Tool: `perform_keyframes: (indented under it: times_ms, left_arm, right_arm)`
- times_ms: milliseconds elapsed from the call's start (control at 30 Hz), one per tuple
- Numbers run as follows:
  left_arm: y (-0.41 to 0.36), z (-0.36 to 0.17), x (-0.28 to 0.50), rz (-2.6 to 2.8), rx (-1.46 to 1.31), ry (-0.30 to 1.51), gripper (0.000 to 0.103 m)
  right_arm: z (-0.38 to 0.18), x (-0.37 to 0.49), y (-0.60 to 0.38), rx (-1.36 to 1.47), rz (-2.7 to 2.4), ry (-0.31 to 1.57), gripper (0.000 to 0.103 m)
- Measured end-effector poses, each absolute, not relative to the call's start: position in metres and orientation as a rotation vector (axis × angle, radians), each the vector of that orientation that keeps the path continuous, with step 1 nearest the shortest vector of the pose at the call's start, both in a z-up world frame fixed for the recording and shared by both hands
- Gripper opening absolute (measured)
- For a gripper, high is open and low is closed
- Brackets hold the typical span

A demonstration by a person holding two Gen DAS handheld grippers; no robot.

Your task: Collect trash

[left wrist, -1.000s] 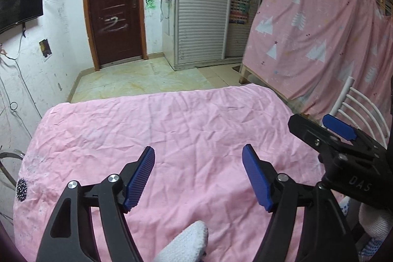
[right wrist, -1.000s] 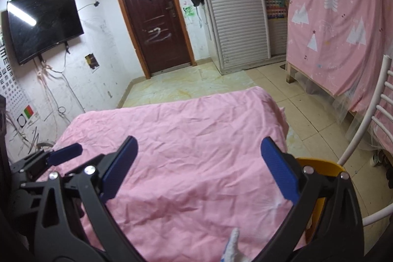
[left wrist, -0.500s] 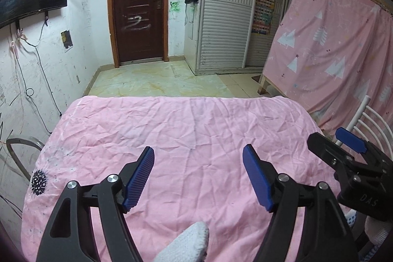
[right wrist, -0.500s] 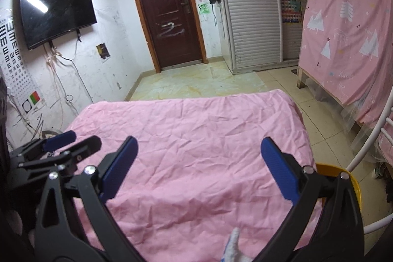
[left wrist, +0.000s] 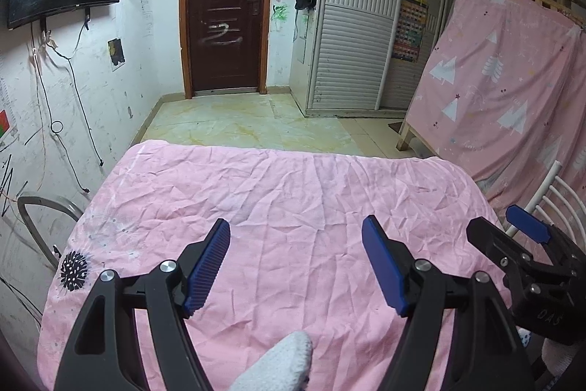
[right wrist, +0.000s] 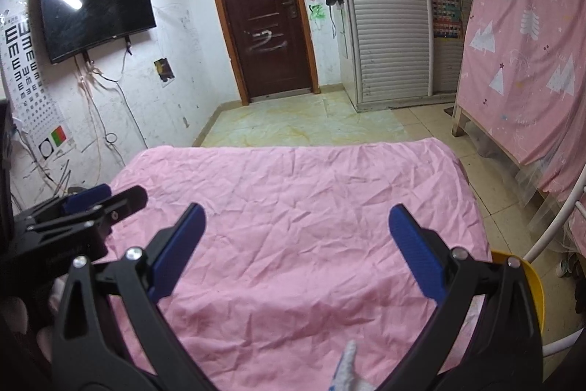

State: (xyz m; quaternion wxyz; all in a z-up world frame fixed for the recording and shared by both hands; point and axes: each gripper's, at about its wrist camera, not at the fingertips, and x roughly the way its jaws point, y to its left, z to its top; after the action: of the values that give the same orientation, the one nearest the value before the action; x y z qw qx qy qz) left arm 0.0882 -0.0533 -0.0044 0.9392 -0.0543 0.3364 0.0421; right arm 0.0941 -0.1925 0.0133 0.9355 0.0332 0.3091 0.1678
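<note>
Pink wrinkled sheet point(left wrist: 293, 207), dark brown door point(left wrist: 227, 6), pink curtain point(left wrist: 512, 79) with white trees, yellow bin point(right wrist: 531, 284)

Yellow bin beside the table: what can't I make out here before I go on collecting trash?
- Yellow bin, right wrist view: only its rim shows; the right tongs and pink cloth hide the inside.
- Trash: none visible on the cloth in either view; the near edge is blocked by both tongs.
- Left tongs, left wrist view: open, covering the cloth below them.
- Floor beside the table: hidden by the cloth.
</note>
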Motion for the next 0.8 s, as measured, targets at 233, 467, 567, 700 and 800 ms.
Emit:
perform_keyframes:
  times_ms: [233,467,567,700,800]
  left_arm:
    - [-0.0485,-0.0038,0.0883,0.093,-0.117,0.685,0.065]
    - [-0.045,-0.0023,0.0877,0.099,-0.123,0.682,0.065]
    - [-0.045,-0.0034,0.0883,0.1,-0.122,0.685,0.065]
    - [-0.045,-0.0035,0.0881,0.1,-0.122,0.684,0.065]
    - [-0.0438,-0.004,0.0884,0.102,-0.126,0.683,0.065]
  right_arm:
    - [0.0134,0.0945,-0.186,0.058,0.351,0.633,0.096]
    - [0.0142,0.0937,-0.1857,0.056,0.347,0.63,0.096]
    - [0.0139,0.0931,-0.1846,0.052,0.35,0.63,0.096]
    - [0.014,0.0932,-0.1835,0.048,0.352,0.632,0.096]
    - [0.0139,0.093,-0.1829,0.051,0.352,0.631,0.096]
